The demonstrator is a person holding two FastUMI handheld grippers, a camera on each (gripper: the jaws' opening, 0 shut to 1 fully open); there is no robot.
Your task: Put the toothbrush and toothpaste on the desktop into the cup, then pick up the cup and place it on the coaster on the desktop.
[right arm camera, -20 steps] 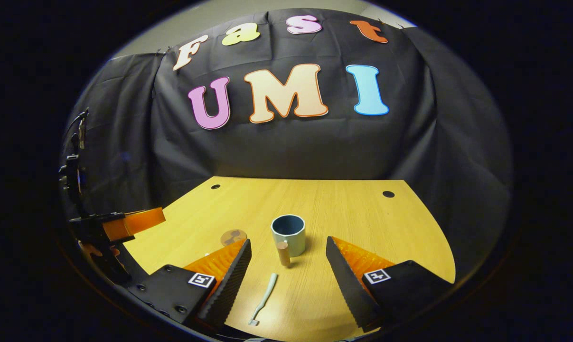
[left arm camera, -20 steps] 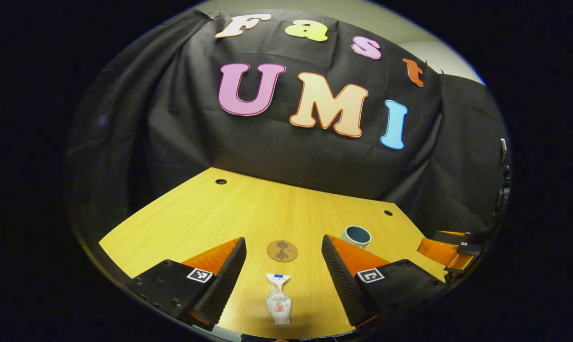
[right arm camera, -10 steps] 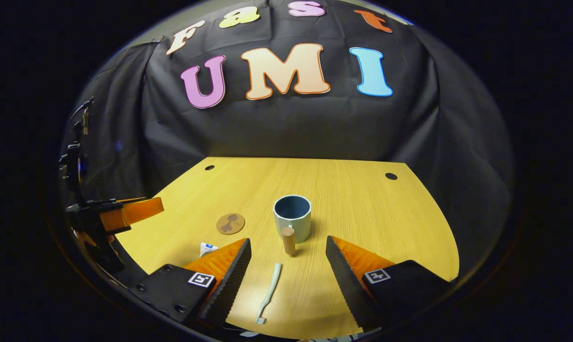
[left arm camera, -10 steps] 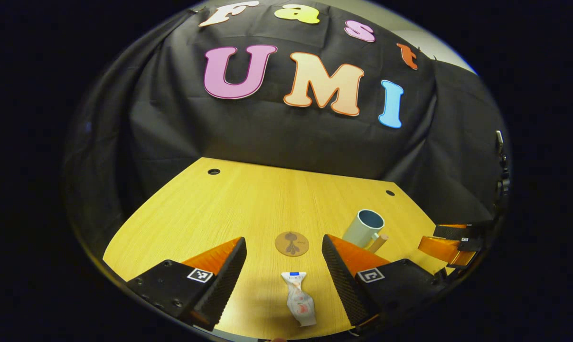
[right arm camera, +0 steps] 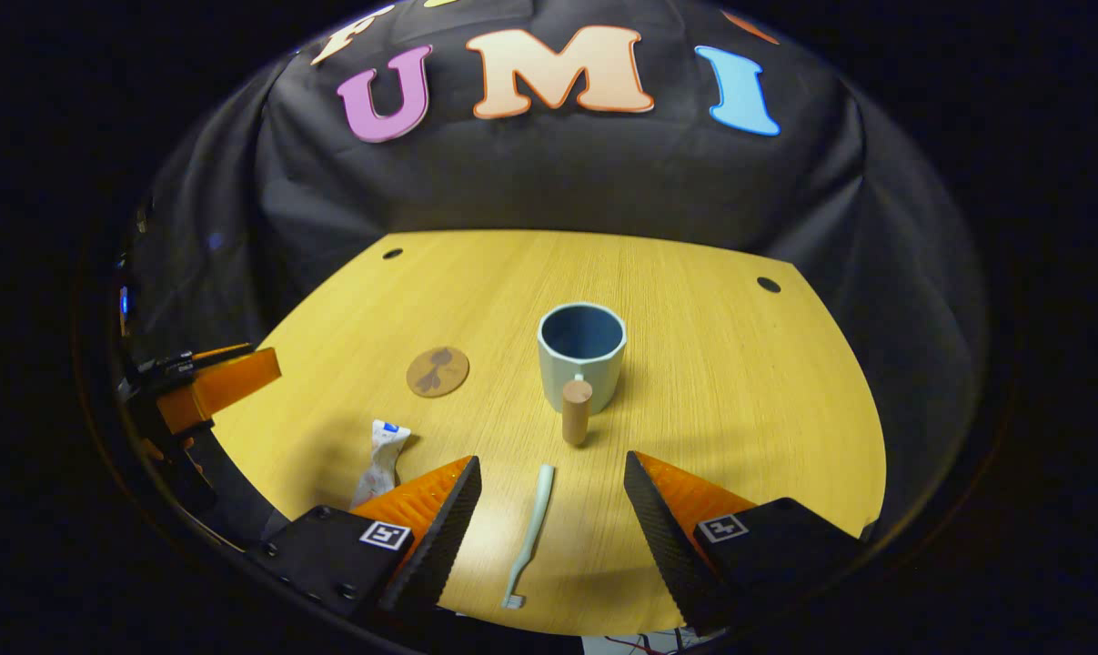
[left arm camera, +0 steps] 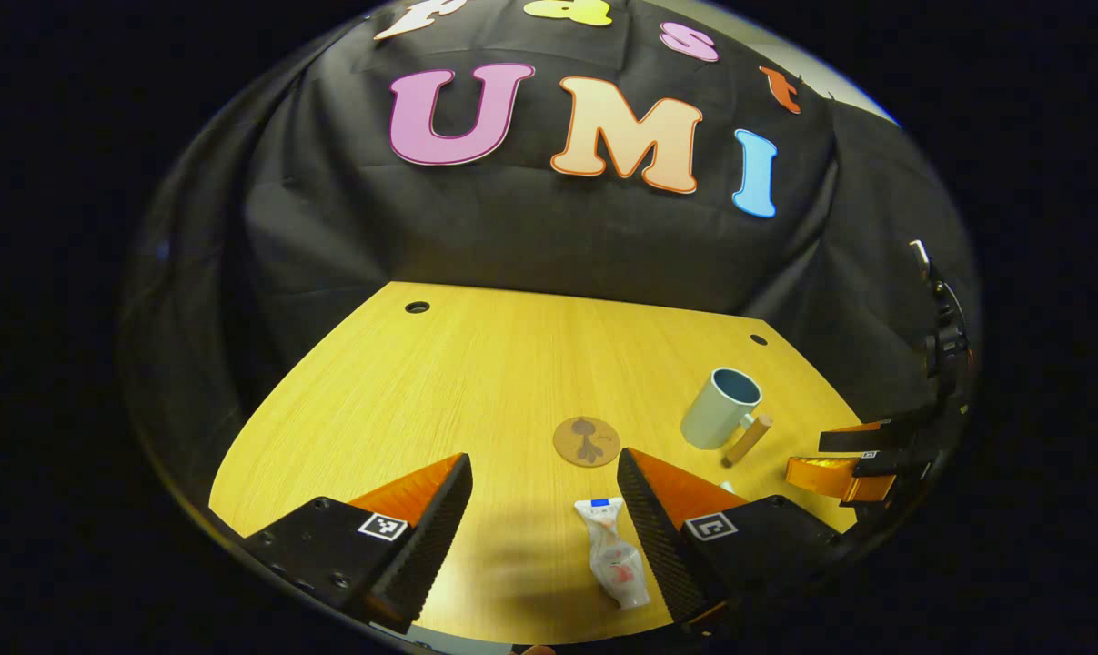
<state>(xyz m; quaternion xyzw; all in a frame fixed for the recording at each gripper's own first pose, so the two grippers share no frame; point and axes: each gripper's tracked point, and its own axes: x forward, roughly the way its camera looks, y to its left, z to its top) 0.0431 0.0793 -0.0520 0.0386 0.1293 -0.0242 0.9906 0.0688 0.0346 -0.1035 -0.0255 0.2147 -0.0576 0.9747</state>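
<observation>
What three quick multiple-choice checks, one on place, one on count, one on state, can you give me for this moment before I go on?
1. Where does the toothbrush lie?
A. Inside the cup
B. On the desktop between the right gripper's open fingers
C. On the coaster

2. How many cable holes show at the far edge of the desktop?
A. Two
B. Four
C. None

3. What state is the cup in?
A. Tipped on its side
B. Upright and holding the toothpaste
C. Upright and empty

Key: 1 B, it lies flat ahead of the right gripper. 2 A, one hole near each far corner. 3 C, its inside shows bare, while the toothpaste lies by the left gripper and the coaster is bare.
</observation>
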